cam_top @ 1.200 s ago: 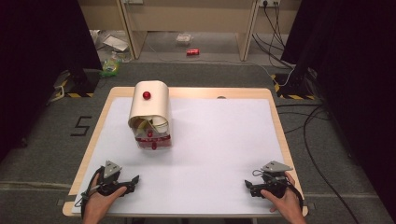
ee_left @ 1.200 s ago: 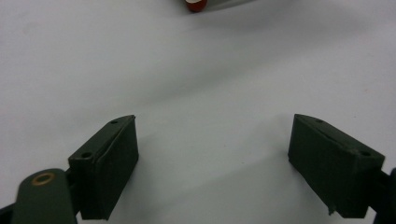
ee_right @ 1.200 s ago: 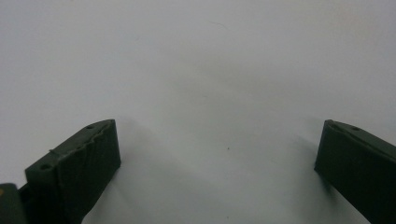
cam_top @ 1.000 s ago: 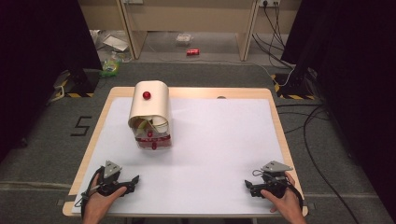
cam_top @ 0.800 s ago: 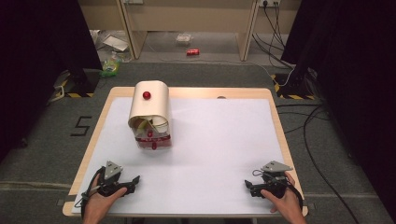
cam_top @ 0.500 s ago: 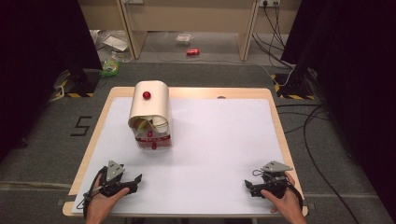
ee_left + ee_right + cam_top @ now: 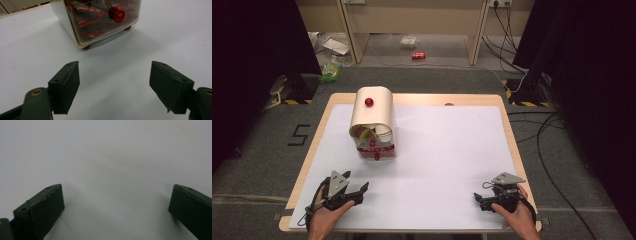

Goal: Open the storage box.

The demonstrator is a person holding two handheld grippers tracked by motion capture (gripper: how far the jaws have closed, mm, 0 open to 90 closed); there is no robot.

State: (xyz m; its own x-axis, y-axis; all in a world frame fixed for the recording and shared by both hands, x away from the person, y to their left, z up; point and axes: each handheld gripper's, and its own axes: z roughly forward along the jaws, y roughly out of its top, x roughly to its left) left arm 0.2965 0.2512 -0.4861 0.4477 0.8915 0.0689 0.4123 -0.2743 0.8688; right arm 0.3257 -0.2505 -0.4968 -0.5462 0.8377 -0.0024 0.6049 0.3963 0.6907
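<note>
Grippers rest near the table's (image 7: 422, 150) front edge — left gripper (image 7: 357, 192) has just been narrowing its wide, empty jaws, aimed at the bread-bin-style container (image 7: 373, 122) ahead; right gripper (image 7: 479, 200) gapes empty — likely a reach is starting.

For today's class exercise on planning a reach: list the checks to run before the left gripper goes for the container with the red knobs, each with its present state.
1. Left gripper empty, jaws apart though just closing a little: ok.
2. Right gripper empty, jaws wide, resting at the table's near edge: ok.
3. Path over the white table to the container: ok.
4. Front red knob faces the left gripper: ok.
5. Red packets stay inside the drawer: ok.
6. Whether the drawer slides freely: cannot tell.
</note>
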